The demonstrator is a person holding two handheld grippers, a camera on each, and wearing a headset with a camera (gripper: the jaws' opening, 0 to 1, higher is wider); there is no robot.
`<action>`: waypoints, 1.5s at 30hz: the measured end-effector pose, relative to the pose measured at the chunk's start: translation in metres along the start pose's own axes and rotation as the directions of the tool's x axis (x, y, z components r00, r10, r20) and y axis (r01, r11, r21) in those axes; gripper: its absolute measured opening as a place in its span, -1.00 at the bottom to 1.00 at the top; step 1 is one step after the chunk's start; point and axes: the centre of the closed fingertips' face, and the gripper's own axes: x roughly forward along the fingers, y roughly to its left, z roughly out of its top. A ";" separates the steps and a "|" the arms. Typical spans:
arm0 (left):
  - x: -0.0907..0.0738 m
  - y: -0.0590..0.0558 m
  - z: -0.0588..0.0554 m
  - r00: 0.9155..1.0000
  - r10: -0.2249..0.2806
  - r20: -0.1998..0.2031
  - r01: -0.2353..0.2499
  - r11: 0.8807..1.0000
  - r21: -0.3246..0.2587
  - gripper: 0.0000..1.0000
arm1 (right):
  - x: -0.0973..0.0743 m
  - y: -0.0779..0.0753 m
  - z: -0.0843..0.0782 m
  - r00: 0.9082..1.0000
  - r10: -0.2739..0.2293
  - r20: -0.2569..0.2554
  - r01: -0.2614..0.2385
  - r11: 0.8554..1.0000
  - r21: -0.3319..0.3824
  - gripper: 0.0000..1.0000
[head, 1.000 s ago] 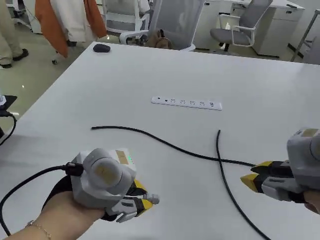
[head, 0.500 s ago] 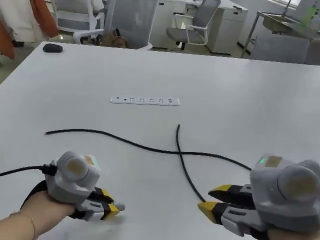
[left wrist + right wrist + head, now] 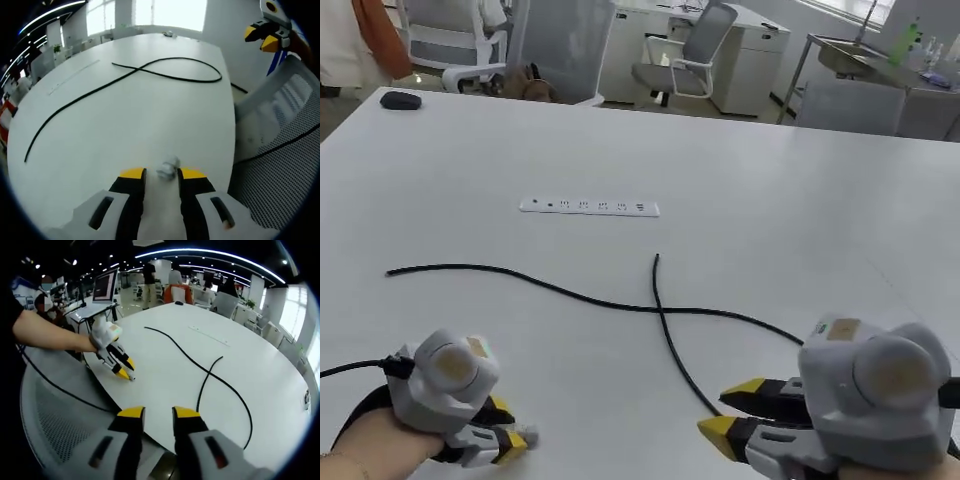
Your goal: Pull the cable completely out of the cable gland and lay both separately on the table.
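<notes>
Compared with one second ago, my right gripper (image 3: 730, 408) has drawn back from the cable (image 3: 662, 311) toward the near edge of the table (image 3: 800, 200). My left gripper (image 3: 520, 440) has also come back toward me. The cable keeps its position relative to the power strip (image 3: 590, 207).

Left gripper: the jaws are clamped on the cable gland (image 3: 167, 169), a small pale grey part held between the yellow tips. In the left gripper view the gland sits low over the white table top. I cannot tell whether it touches the surface.

Right gripper: the jaws are released, with a narrow gap between the yellow tips and nothing in the gap. The gripper sits at the near table edge, close to the near stretch of the cable and not touching it.

Cable: black and thin, it lies flat on the table, free of the gland and well apart from it. It crosses over itself once, on my side of the power strip. One end lies far to my left. The other end points toward the power strip and stops short of it. Beyond the crossing, the left gripper view shows the two stretches joining in a loop.
</notes>
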 end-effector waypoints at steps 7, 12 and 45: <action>-0.043 -0.002 0.012 1.000 -0.025 -0.009 0.025 0.999 0.020 -0.25 | 0.006 0.008 0.001 0.999 0.048 -0.019 -0.048 0.999 0.011 -0.51; -0.098 -0.008 0.025 0.998 -0.010 0.064 0.010 1.000 0.010 -0.09 | 0.014 0.017 -0.007 0.991 0.120 -0.063 -0.119 0.993 0.012 -0.42; -0.186 -0.025 -0.048 0.947 0.286 0.143 -0.194 0.869 -0.455 0.09 | 0.014 0.022 -0.047 0.984 0.175 -0.031 -0.148 0.906 0.396 0.11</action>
